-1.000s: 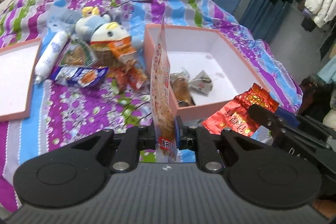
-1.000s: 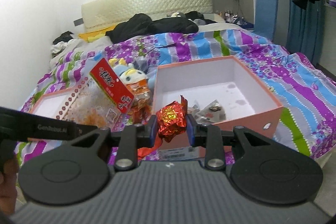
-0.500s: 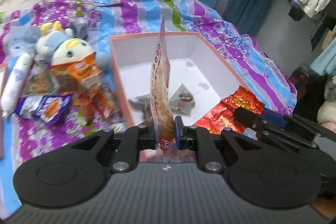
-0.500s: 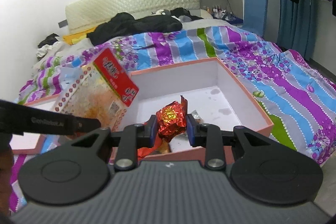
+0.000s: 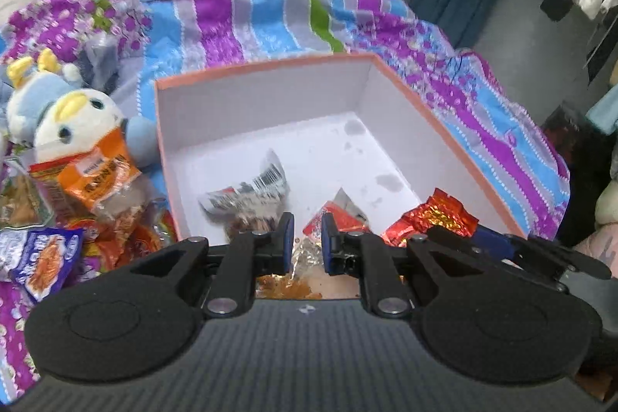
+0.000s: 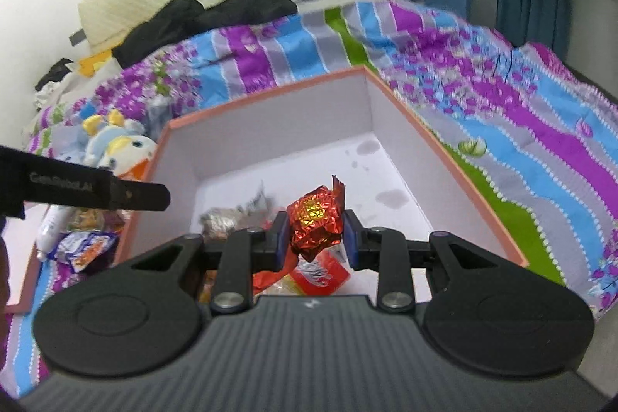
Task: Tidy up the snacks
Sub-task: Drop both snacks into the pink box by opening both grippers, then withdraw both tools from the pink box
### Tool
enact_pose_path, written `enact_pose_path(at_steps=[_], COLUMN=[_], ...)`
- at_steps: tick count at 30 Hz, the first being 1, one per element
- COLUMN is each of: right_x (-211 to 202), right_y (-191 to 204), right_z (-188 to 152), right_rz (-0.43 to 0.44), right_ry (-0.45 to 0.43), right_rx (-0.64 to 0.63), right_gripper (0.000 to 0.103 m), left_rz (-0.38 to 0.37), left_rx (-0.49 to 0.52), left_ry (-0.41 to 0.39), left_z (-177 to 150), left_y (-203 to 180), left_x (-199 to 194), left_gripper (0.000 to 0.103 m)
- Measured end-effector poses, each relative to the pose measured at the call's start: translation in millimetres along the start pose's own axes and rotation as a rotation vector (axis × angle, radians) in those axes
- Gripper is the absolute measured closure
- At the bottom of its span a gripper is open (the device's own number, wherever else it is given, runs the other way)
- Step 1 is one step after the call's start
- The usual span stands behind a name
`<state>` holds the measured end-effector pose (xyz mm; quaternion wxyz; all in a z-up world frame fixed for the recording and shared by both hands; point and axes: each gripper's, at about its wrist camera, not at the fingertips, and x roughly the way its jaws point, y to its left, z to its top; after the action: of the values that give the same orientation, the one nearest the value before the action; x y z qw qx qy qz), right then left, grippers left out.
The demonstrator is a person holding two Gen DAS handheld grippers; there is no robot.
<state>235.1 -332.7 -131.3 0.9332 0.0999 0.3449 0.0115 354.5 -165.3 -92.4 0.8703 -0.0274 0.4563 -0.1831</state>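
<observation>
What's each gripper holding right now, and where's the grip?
Left gripper: open, holding nothing. Right gripper: shut on the red foil snack, pinched across its crumpled middle, over the box.

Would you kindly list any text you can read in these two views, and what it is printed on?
"GenRobot.AI", blurred, on the black side of the left gripper.
Print on the orange snack packet: too blurred to read.
Barcode on the silver wrapper: digits too small.
Lettering on the blue-and-white snack bag: unreadable.
</observation>
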Motion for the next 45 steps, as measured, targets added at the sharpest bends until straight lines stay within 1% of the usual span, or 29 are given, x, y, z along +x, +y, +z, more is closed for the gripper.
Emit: enact_pose_path(at_steps=[2,5,7,9,11,12,13,14,16,17,19,20,21,24,31,38,45], right_x=[12,23,27,28,27,25,22,18,12,7,-1,-5,-11,-28,-76,-124,-163], right_y=[-4,-8,-9,-10,-9,-9,-8,-7,-7,-5,-3,-2,-1,5,22,41,64], right_z=[-2,-2,-3,-4,-4,-5,-4,-5,-4,-4,-4,-4,-4,-6,-14,-30,-50], right_rz=[-0.007,-0.017,-0.024,-0.027,-0.035,-0.037,-0.034,-0.034,-0.035,-0.038,-0.043,-0.042,-0.038,-0.028,-0.007,0.019,0.055], right_ry=[0.023,0.043,0.051,0.055,0.054,0.052,0.048,0.040,0.031,0.028,0.018,0.013,0.007,-0.011,-0.068,-0.117,-0.156], right_rx=[0.005,0.011,0.020,0.029,0.030,0.028,0.026,0.027,0.031,0.032,0.036,0.038,0.039,0.033,0.005,0.001,-0.014], right_gripper=[0.071,0.071,0.070,0.070,0.069,0.069,0.069,0.069,0.069,0.069,0.059,0.052,0.050,0.050,0.050,0.051,0.051], left_rz=[-0.018,-0.023,0.003,0.024,0.051,0.065,0.086,0.102,0.116,0.122,0.125,0.124,0.124,0.122,0.116,0.136,0.179], left_rx=[0.007,0.021,0.033,0.036,0.039,0.047,0.065,0.090,0.130,0.138,0.155,0.162,0.162,0.144,0.108,0.079,0.025], left_ry=[0.021,0.037,0.044,0.038,0.023,0.008,0.001,-0.008,-0.019,-0.027,-0.035,-0.040,-0.043,-0.050,-0.106,-0.164,-0.208], left_z=[-1,-5,-7,-9,-10,-12,-13,-15,-18,-20,-24,-26,-28,-34,-57,-89,-124], left_y=[1,1,1,1,0,-1,-3,-5,-9,-11,-14,-15,-16,-17,-17,-12,6], left_x=[13,24,29,30,27,23,19,15,7,2,-10,-16,-22,-44,-101,-158,-206], left_gripper=[0.086,0.085,0.085,0.081,0.066,0.060,0.051,0.045,0.037,0.035,0.033,0.031,0.031,0.030,0.030,0.030,0.030])
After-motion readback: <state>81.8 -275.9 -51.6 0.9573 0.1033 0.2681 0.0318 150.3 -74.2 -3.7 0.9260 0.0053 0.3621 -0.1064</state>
